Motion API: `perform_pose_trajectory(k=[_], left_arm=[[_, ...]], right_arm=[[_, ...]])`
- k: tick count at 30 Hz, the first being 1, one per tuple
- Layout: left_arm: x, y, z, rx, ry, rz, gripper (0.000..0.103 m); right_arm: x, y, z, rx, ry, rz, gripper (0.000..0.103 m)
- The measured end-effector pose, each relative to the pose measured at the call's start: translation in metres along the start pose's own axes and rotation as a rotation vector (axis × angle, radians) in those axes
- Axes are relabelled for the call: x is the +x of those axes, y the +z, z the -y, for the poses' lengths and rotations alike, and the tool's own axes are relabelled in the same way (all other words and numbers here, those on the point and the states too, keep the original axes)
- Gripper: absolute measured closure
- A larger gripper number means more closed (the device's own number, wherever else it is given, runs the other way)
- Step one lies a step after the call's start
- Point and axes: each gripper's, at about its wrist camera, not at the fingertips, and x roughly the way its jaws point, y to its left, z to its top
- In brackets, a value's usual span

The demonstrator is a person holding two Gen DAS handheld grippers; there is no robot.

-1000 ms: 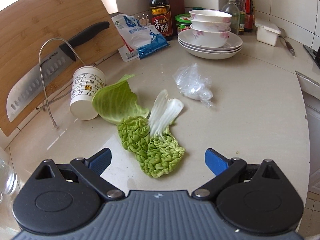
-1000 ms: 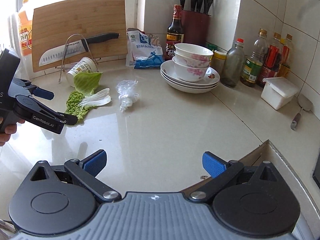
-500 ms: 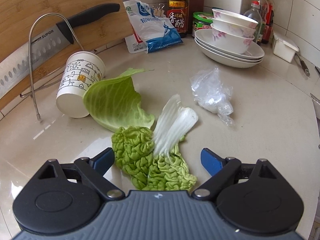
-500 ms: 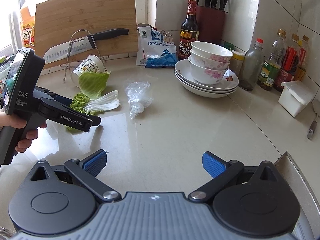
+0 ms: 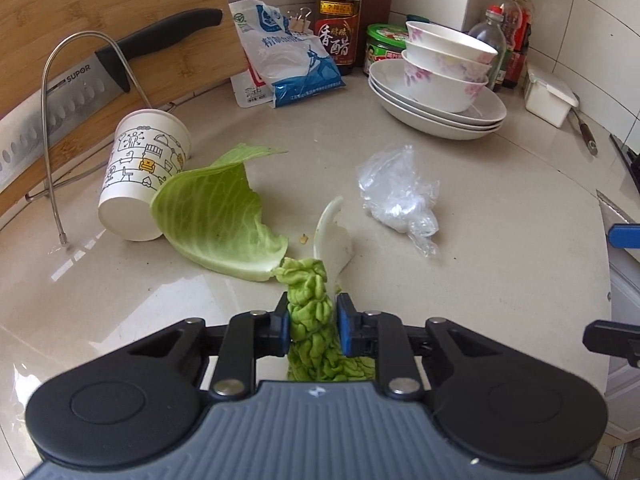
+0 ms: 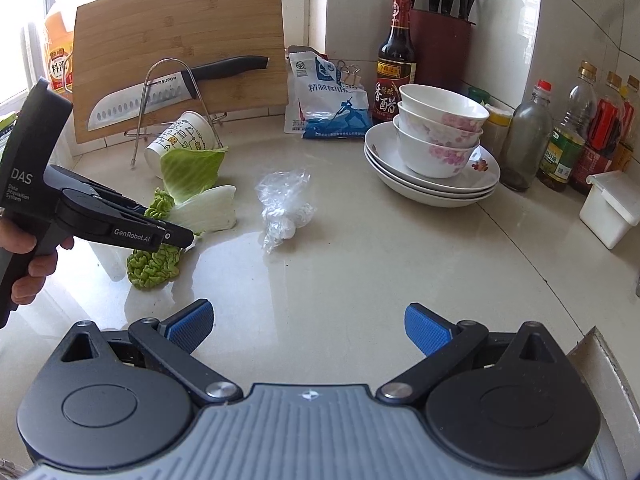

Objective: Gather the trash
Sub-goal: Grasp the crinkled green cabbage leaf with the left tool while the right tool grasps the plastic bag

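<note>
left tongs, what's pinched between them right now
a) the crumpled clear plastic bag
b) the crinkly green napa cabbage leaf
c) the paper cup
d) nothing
b: the left tongs are closing with both pads pressed against the crinkly green napa cabbage leaf, while the plastic bag and paper cup lie apart on the counter.

Bench [image 5: 500, 288]: polished pale stone, glossy, mirrors window light. Cutting board [image 5: 100, 12], upper left: bamboo wood, matt, visible grain. Knife [image 5: 72, 88]: satin steel blade, dimpled; black plastic handle. Rack [image 5: 52, 128]: bright metal wire. Cup [image 5: 140, 172]: printed paper, matt. Bag [image 5: 400, 196], centre right: thin clear plastic, crinkled, shiny. Bowls [image 5: 444, 64]: glazed ceramic. Left claw [image 5: 312, 320] pads [image 5: 345, 328]: blue ribbed rubber; body matt black plastic.
</note>
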Motion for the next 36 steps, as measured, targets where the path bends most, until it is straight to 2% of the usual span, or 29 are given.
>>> perform_pose_trajectory(k=[18,28,33,36], left_arm=[[-0.032,0.006,-0.006,0.003,-0.002,0.028,0.089],[-0.036,0.007,-0.010,-0.013,0.011,0.033,0.089],[-0.036,0.009,-0.010,-0.012,0.006,0.038,0.089],[-0.036,0.009,-0.010,-0.008,0.005,0.041,0.089]], right_arm=[[0.082,0.023,-0.001,-0.069,0.089,-0.041,0.002],[0.122,0.050,-0.012,-0.109,0.129,-0.032,0.023],[0.130,0.057,-0.015,-0.124,0.123,-0.020,0.030],[0.132,0.062,-0.017,-0.120,0.117,-0.013,0.041]])
